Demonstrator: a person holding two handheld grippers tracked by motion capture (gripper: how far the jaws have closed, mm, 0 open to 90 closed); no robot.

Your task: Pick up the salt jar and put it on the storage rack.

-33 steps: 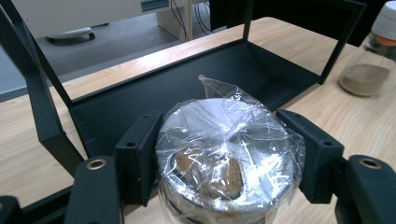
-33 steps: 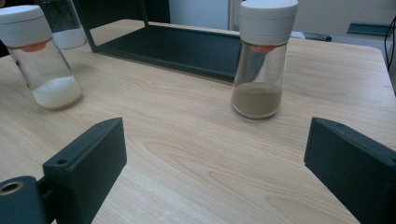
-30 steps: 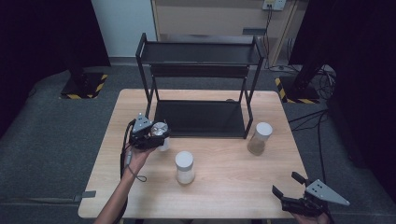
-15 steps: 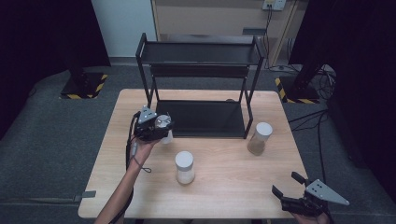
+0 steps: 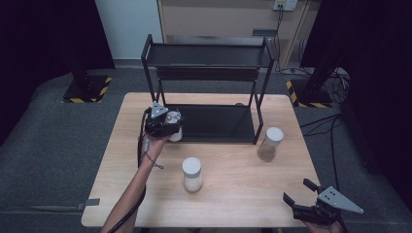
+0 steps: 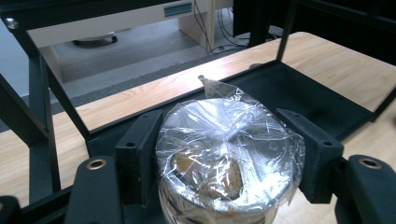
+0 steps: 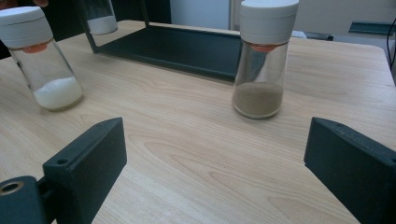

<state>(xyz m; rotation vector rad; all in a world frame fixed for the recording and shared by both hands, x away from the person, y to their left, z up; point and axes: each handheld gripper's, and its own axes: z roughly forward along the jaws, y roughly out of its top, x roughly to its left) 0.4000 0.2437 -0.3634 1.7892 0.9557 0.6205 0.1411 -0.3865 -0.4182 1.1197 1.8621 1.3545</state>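
The black two-tier metal rack (image 5: 209,87) stood at twelve o'clock, just beyond the left gripper (image 6: 224,154), which clenched a film-covered glass jar (image 6: 229,163) of brownish contents. At five o'clock the right gripper (image 5: 311,201) hung released, facing a white-lidded glass shaker of brown powder (image 7: 261,60) and another of white powder (image 7: 42,56).

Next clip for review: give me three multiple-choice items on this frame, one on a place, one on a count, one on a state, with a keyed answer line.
1. Where is the jar covered with plastic wrap?
A. Between the left claw's jaws, at the front left edge of the black rack's bottom shelf
B. On the rack's top shelf
C. On the floor

2. How many white-capped shaker jars stand free on the table?
A. One
B. Two
C. Four

3. How is the right claw?
A. Shut on a jar
B. Open, holding nothing
C. Shut on a cloth

Answers: 1 A, the left claw grips the wrapped jar by the black rack; 2 B, one with white powder and one with brown powder; 3 B, the right gripper view shows its jaws wide apart over bare table.
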